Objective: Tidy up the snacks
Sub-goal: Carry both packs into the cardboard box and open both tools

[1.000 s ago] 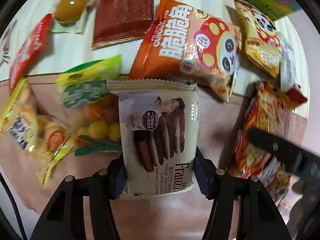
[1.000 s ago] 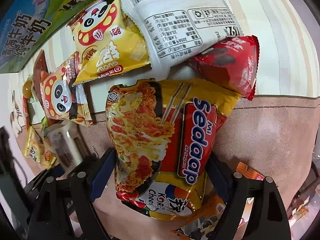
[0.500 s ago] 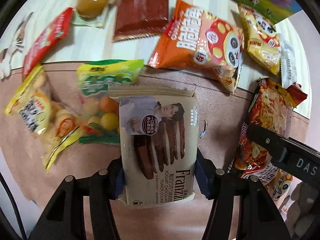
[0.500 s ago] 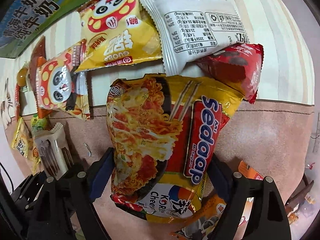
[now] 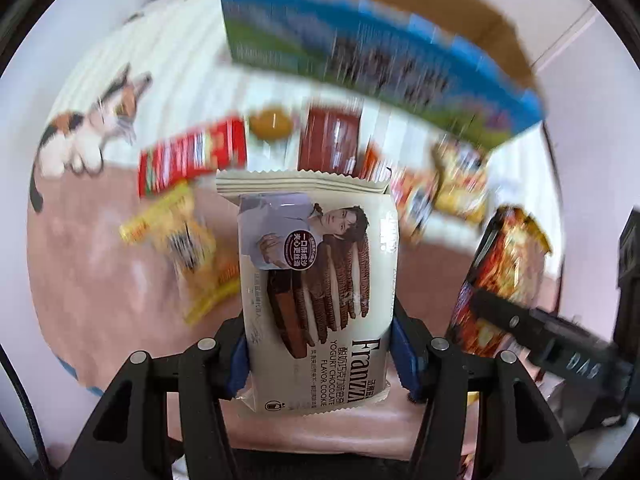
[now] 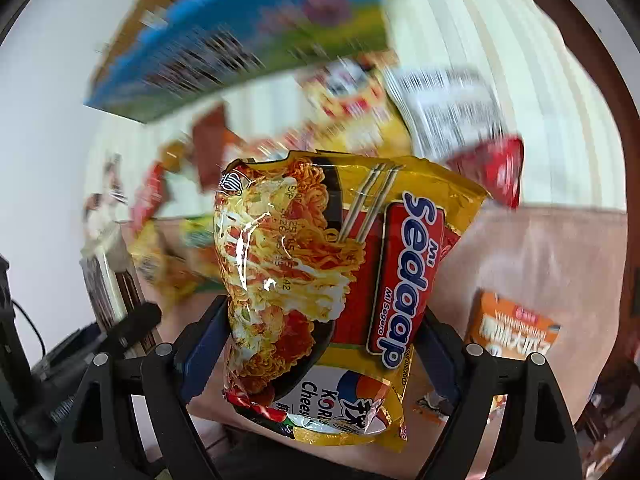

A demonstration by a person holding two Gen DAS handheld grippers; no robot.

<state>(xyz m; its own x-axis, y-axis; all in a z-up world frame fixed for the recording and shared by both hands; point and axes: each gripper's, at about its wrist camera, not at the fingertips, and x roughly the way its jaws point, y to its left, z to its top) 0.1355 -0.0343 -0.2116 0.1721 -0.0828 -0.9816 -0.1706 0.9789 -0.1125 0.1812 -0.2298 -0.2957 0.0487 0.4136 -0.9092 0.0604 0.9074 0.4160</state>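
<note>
My left gripper is shut on a cream Franzzi chocolate cookie pack and holds it upright, lifted off the pink mat. My right gripper is shut on a yellow Mi Sedaap noodle packet, also lifted. The noodle packet and the right gripper show at the right of the left wrist view. An open blue and green cardboard box stands at the back; it also shows in the right wrist view.
Several snack packs lie blurred on the striped cloth and mat: a red pack, a braised egg, a dark red pack, yellow packs, a white pack. An orange pack lies on the mat at right.
Both grippers have lifted and tilted up with their packs. The snacks on the table have dropped away and the open box has come into view at the top.
</note>
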